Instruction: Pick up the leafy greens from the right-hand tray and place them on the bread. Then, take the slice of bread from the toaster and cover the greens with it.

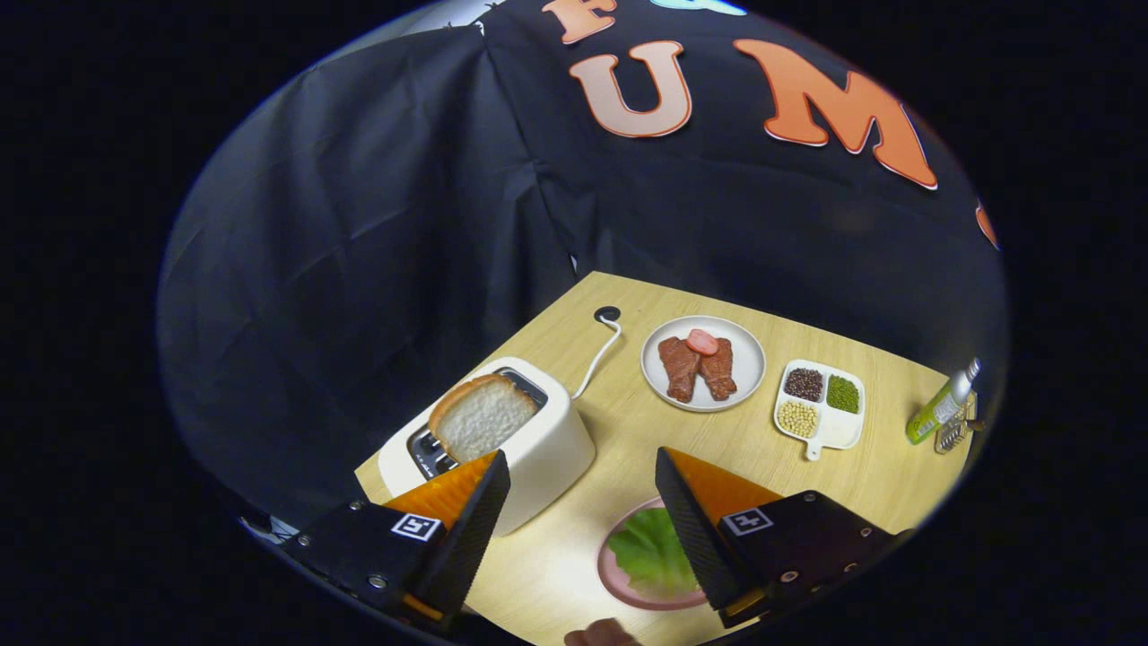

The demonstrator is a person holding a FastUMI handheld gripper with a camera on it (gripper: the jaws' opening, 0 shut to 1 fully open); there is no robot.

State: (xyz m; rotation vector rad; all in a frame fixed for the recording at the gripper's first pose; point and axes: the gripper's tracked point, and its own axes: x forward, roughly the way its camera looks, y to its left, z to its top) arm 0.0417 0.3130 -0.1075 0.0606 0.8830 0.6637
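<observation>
Black cloth walls off the booth behind a pale wooden table (628, 431).

Nearest, the gripper (583, 480) hangs over the table with its two fingers spread wide and nothing between them but bare tabletop. Beside the right finger (695, 529), partly hidden under it, a pink plate (619, 574) holds the greens (653, 552); whether bread lies under the leaf cannot be told. A small reddish-brown thing (601, 634) peeks in at the near table edge, too cut off to name.

Just past the left finger (471, 529) stands a white toaster (538, 444) with a bread slice (482, 414) sticking up out of its slot, tilted a little. A white cord (599, 354) runs from the toaster back to a dark grommet (607, 314) in the tabletop.

Further off, beyond the fingers, a white plate (744, 359) carries two brown meat pieces (698, 368) and a pink sausage slice (702, 342) lying on top of them. Next to it, a white divided dish (839, 431) holds dark, green and yellow beans in separate compartments. At the far right corner a green bottle (937, 408) leans, with a small wire thing (955, 435) beside it.
</observation>
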